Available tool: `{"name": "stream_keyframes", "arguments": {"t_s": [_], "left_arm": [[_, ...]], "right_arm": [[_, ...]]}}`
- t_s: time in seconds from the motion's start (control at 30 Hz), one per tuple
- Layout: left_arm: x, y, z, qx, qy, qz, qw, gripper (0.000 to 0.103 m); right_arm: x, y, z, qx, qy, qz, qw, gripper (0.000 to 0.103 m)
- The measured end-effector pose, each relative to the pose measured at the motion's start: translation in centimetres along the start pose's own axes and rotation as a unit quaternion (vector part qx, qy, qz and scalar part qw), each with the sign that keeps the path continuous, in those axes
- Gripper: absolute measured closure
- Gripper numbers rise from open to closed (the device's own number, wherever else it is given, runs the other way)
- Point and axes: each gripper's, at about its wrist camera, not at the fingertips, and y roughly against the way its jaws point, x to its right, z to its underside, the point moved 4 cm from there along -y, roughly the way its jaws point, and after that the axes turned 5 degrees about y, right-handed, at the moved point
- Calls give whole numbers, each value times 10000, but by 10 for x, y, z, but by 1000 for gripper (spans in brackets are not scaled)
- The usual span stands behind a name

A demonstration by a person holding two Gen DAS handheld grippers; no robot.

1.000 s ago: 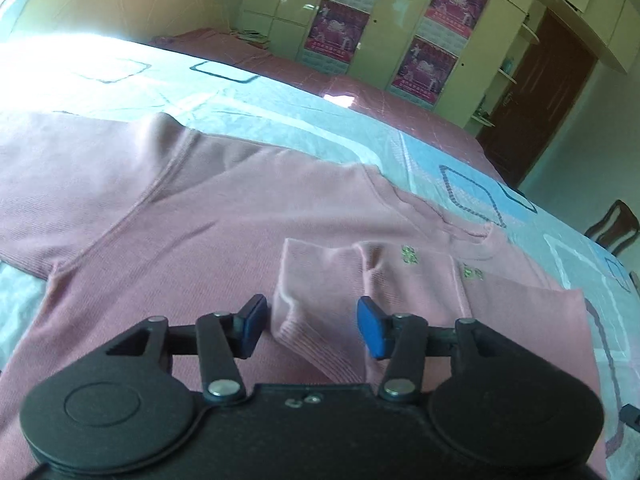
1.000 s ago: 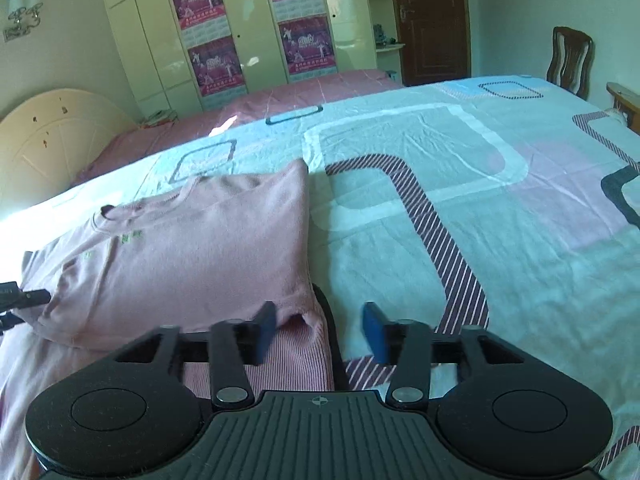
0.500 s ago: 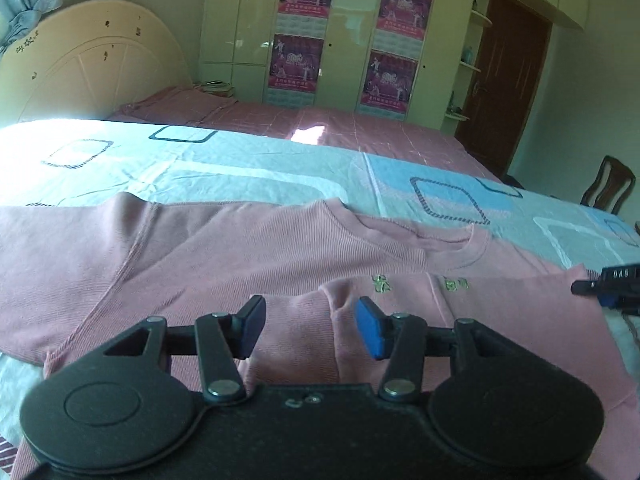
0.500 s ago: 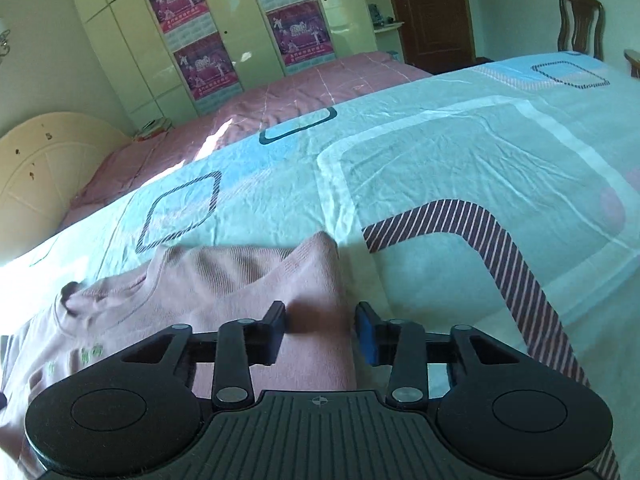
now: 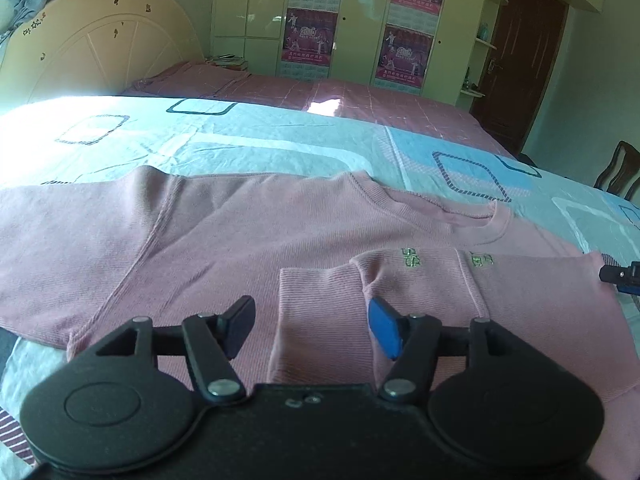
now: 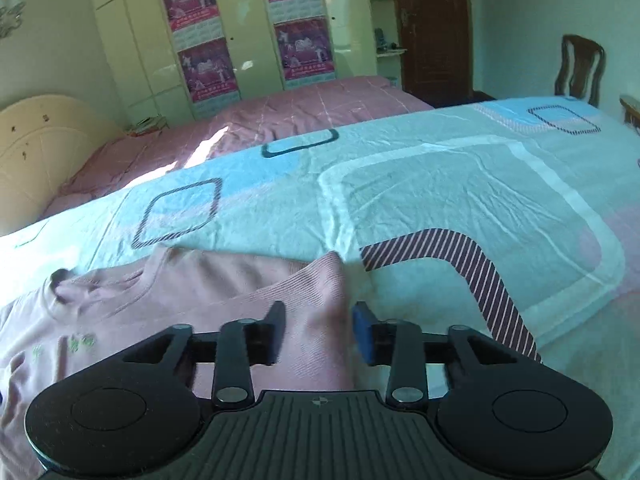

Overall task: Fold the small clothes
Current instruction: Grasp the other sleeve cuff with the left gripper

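A pink long-sleeved sweater (image 5: 248,236) lies flat on the bed, one sleeve stretched left, the other sleeve folded over the chest with its cuff (image 5: 320,304) toward me. My left gripper (image 5: 312,326) is open, its jaws on either side of that cuff, just above it. In the right wrist view the sweater (image 6: 120,320) fills the lower left. My right gripper (image 6: 318,332) is open over the folded shoulder edge (image 6: 328,280). The tip of the right gripper shows in the left wrist view (image 5: 622,276).
The bedspread (image 6: 440,200) is light blue with squares and a striped band. A cream headboard (image 5: 100,40), a second pink bed (image 5: 320,100), a wardrobe with posters (image 5: 404,52), a dark door (image 6: 432,28) and a wooden chair (image 6: 580,68) stand behind.
Both grippers have moved forward over the sweater and stayed open. The right gripper went from the sweater's lower corner up to the shoulder fold. The left pulled back slightly from the cuff.
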Motion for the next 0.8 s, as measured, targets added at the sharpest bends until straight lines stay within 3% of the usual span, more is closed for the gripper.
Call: {"name": "stream_keyframes", "arguments": {"t_s": [0.13,0.33,0.5,0.53,0.63,0.8], "left_arm": [[-21,12,-1,-87,77,-149,9998,41],[-43,20,0,-157,230,-313,9991,41],[-53,24,1,-258,226,-304,9989,41],[-56,26,1,-258,230,-297,9990,41],[-67,33,-3,-216,210,-284,9991,40],[-96,42,-12,-142,301,-365,9988,39]], "right_arm": [[-50,15,17,-193,284,-626,9974,53],[-124,13,41,-349,725,-984,9919,53],[-166,-3,61,-731,1238,-851,9859,53],[-170,-1,63,-651,1306,-738,9865,53],[-178,8,59,-598,1016,-983,9881,53],[-215,16,55,-532,1062,-1116,9866,53]]}}
